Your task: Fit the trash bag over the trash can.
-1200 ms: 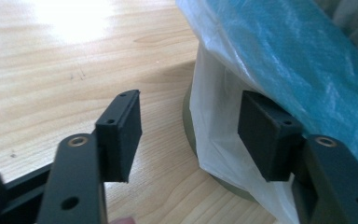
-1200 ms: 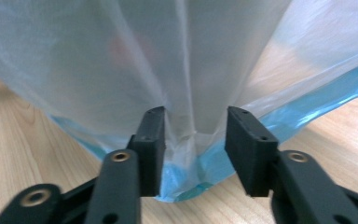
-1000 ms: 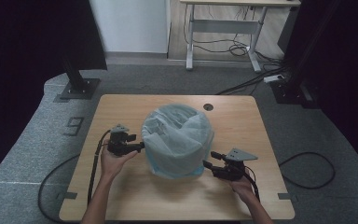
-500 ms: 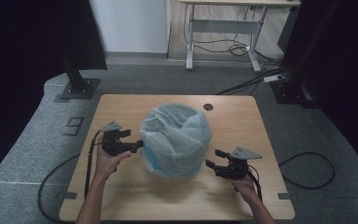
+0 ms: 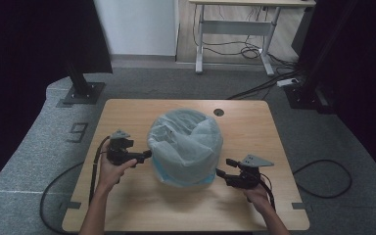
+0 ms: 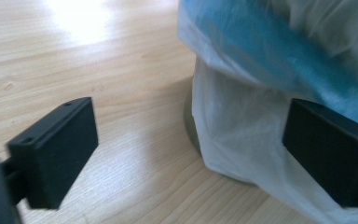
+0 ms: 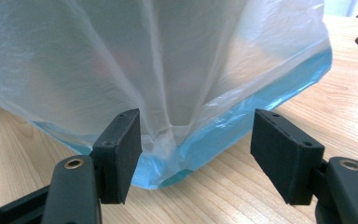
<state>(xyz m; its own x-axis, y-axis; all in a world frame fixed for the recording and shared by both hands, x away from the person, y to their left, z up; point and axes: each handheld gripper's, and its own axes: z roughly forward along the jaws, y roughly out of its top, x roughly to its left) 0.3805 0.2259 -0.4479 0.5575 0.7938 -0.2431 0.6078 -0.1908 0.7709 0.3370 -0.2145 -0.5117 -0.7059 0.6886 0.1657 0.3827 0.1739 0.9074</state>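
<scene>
High view: bin [image 5: 185, 161] under a loose translucent bag [image 5: 186, 139] at mid-bench, left gripper [image 5: 144, 155] and right gripper [image 5: 221, 173] flanking it. Left gripper view: jaws wide, one against the film, which may snag. Right gripper view: jaws wide astride a fold [image 7: 165, 135]; pinching there risks tearing it.

The left black two-jaw gripper [image 5: 146, 154], held in the person's left hand [image 5: 110, 166], has its jaws wide apart. The right black two-jaw gripper [image 5: 223, 168], in the right hand [image 5: 256, 192], gapes likewise.
</scene>
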